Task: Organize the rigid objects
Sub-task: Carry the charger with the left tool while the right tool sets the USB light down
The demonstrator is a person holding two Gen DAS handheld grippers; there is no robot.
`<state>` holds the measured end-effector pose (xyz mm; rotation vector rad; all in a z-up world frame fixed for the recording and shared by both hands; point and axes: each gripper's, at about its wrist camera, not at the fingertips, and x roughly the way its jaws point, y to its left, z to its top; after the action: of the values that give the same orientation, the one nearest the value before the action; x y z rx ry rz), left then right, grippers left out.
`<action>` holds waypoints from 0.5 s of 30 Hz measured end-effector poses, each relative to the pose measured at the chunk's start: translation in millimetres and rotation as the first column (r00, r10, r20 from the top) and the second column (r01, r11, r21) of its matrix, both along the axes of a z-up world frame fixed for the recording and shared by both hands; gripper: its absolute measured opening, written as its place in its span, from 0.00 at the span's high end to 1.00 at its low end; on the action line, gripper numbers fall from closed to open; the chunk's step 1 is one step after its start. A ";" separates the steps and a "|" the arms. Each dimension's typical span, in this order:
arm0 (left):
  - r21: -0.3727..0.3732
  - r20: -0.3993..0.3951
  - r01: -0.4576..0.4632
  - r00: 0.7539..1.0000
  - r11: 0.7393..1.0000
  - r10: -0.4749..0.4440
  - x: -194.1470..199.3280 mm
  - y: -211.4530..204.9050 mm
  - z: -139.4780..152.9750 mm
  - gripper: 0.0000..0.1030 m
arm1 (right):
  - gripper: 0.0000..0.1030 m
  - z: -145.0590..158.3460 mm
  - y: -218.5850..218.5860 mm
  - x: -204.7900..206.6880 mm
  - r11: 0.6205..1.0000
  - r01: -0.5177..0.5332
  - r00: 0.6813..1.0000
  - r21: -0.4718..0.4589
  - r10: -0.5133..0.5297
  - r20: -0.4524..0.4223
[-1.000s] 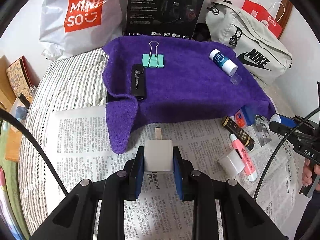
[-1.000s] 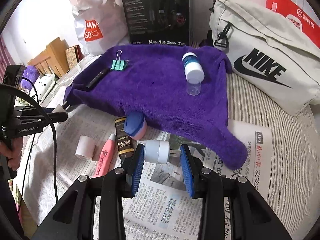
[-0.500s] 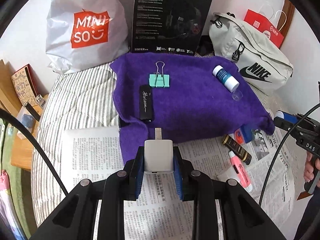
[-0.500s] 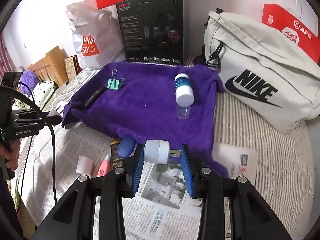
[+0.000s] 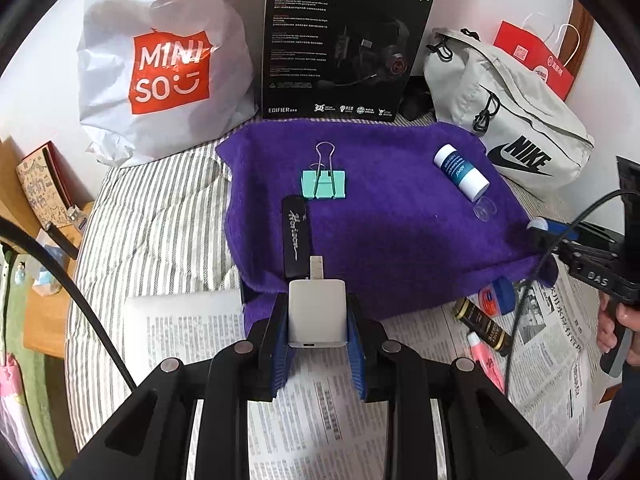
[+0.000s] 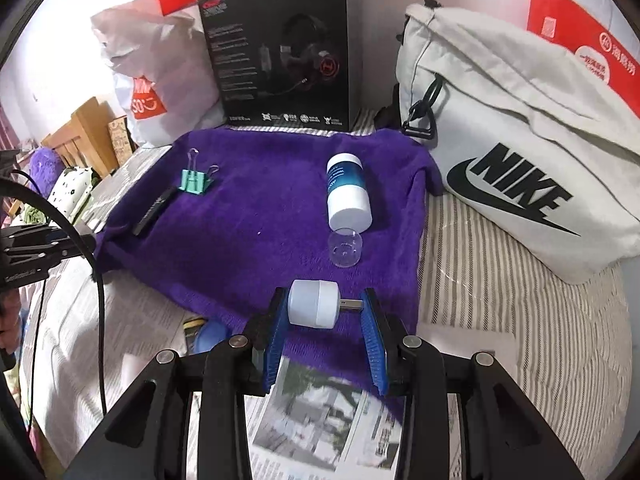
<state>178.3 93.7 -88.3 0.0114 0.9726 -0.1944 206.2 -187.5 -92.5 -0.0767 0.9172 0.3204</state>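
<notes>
Now that both arms have lifted toward the purple towel (image 5: 400, 232), my left gripper (image 5: 318, 320) squeezes a square charger (image 5: 317, 314) and my right gripper (image 6: 325, 312) squeezes a round USB plug (image 6: 316, 303), ready to set down.

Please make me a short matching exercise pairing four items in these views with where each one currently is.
Items:
1. square white USB adapter
2. round white USB plug
3. green binder clip
4. pink tube

Places:
a. on the newspaper
b. in the left tongs
c. on the purple towel
d. in the right tongs

Pairs: 1-b, 2-d, 3-c, 4-a
</notes>
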 end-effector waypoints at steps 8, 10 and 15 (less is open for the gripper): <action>-0.004 -0.011 0.007 1.000 1.000 -0.007 20.8 -0.5 -6.0 0.76 | 0.65 -20.3 9.0 28.6 0.999 -0.012 0.999 -0.050 0.009 -0.046; -0.009 -0.013 0.008 1.000 1.000 -0.008 25.6 0.0 -6.6 0.76 | 0.65 -22.6 11.2 32.8 0.998 -0.013 0.999 -0.062 0.010 -0.047; -0.011 -0.017 0.009 1.000 1.000 -0.009 33.5 0.6 -8.3 0.76 | 0.65 -30.7 16.1 41.0 0.996 -0.025 0.997 -0.081 0.019 -0.071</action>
<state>211.8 94.2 -96.6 0.0047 0.9882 -0.2085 247.2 -171.5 -123.2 -0.1518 0.9994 0.3073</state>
